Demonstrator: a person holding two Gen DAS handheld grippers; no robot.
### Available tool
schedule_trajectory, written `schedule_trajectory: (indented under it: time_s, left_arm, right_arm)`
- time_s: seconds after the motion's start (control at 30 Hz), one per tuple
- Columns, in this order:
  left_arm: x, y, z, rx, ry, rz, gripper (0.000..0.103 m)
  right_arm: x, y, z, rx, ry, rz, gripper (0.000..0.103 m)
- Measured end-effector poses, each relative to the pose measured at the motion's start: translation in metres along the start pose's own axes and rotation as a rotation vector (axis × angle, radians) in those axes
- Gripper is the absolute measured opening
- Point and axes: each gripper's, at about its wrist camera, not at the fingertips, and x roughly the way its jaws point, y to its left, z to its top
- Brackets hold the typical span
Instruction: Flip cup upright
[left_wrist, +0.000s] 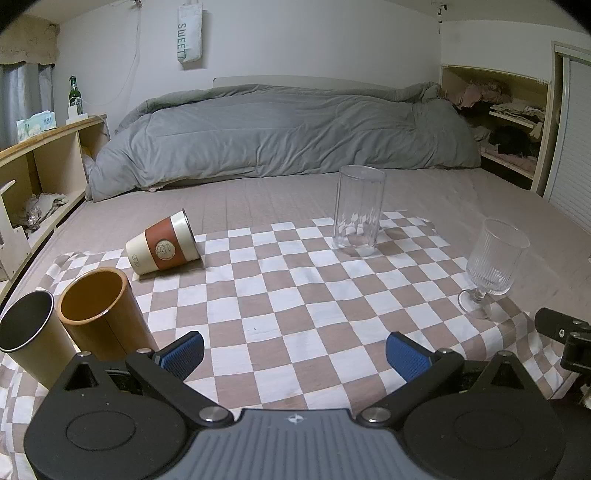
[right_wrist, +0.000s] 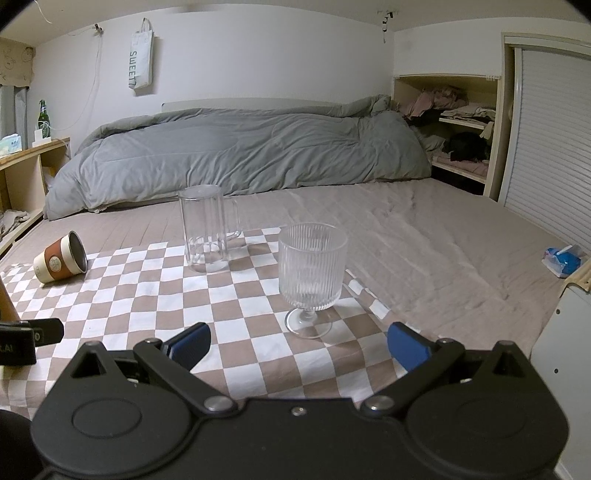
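A cream cup with a brown sleeve (left_wrist: 162, 247) lies on its side on the checkered cloth (left_wrist: 295, 295), mouth toward the right; it also shows at far left in the right wrist view (right_wrist: 59, 263). My left gripper (left_wrist: 295, 356) is open and empty, near the cloth's front edge, well short of the cup. My right gripper (right_wrist: 298, 345) is open and empty, just in front of a ribbed stemmed glass (right_wrist: 312, 273), which stands upright.
A tall clear glass (left_wrist: 359, 211) stands upside down on the cloth. Two upright tumblers, one orange-brown (left_wrist: 101, 314) and one beige with a dark inside (left_wrist: 33, 336), stand at front left. A grey duvet (left_wrist: 288, 133) lies behind. Shelves (left_wrist: 44, 155) flank the bed.
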Motion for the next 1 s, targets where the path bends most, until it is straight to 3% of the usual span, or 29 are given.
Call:
schedule_trajectory:
  time_s: [1.0]
  left_arm:
    - [0.0004,0.0004,-0.0005,0.0,-0.001,0.0,0.103]
  right_arm:
    - [-0.0014,-0.0025,0.0025,0.005,-0.004,-0.005,0.103]
